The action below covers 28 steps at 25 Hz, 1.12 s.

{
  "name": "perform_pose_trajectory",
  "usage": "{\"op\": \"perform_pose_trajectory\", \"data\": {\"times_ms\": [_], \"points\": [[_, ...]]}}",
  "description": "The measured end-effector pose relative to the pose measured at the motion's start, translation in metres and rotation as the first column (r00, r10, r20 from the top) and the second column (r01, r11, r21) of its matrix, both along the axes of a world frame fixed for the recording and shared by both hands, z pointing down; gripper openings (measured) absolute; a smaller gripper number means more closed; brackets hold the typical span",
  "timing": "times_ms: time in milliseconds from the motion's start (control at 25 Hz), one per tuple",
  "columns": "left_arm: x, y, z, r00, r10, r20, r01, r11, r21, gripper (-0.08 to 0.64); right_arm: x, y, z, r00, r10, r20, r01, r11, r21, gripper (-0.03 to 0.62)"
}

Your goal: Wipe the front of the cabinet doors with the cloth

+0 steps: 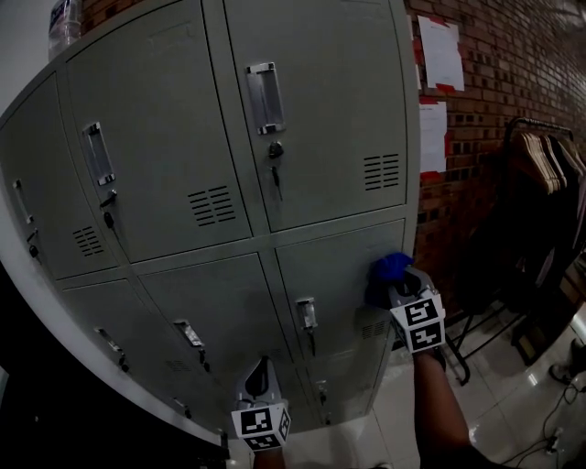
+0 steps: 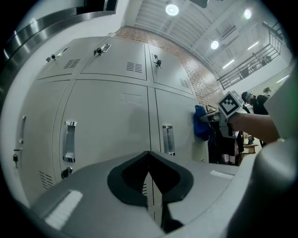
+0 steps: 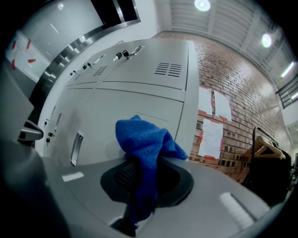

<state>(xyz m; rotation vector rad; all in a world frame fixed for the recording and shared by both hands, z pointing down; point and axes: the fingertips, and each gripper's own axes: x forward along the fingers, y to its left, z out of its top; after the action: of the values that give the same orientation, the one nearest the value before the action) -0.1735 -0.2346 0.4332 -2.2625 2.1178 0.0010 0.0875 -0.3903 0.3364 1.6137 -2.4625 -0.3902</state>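
Note:
Grey metal locker cabinet doors fill the head view, each with a chrome handle and a vent. A blue cloth is pinched in my right gripper and pressed against the lower right door near its right edge. In the right gripper view the blue cloth bunches out of the shut jaws against the door. My left gripper hangs low before the bottom doors, jaws shut with nothing between them. The left gripper view shows the cloth and the right gripper at the door.
A brick wall with taped papers stands right of the cabinet. A dark rack with hangers and clothes is at the right. Below is a white tiled floor with cables. A bottle stands on the cabinet top.

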Motion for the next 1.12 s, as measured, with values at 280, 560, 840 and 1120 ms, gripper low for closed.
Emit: {"op": "perform_pose_trajectory", "data": {"times_ms": [280, 560, 840, 1120], "points": [[0.002, 0.003, 0.007, 1.000, 0.001, 0.008, -0.001, 1.000, -0.017, 0.011, 0.007, 0.007, 0.001, 0.999, 0.046, -0.004, -0.046, 0.999, 0.009, 0.057], [-0.001, 0.003, 0.009, 1.000, 0.006, 0.017, -0.006, 1.000, -0.026, 0.011, -0.111, 0.047, 0.028, 0.973, -0.213, -0.086, 0.213, 0.977, 0.001, 0.058], [-0.019, 0.008, 0.014, 1.000, -0.017, 0.021, 0.018, 0.999, -0.032, 0.012, -0.181, 0.062, 0.053, 0.935, -0.352, -0.032, 0.350, 0.934, -0.066, 0.060], [-0.041, 0.014, 0.014, 0.998, -0.063, 0.011, 0.063, 0.997, -0.033, 0.011, -0.192, 0.055, 0.061, 0.939, -0.339, -0.055, 0.334, 0.940, -0.074, 0.058]]}}
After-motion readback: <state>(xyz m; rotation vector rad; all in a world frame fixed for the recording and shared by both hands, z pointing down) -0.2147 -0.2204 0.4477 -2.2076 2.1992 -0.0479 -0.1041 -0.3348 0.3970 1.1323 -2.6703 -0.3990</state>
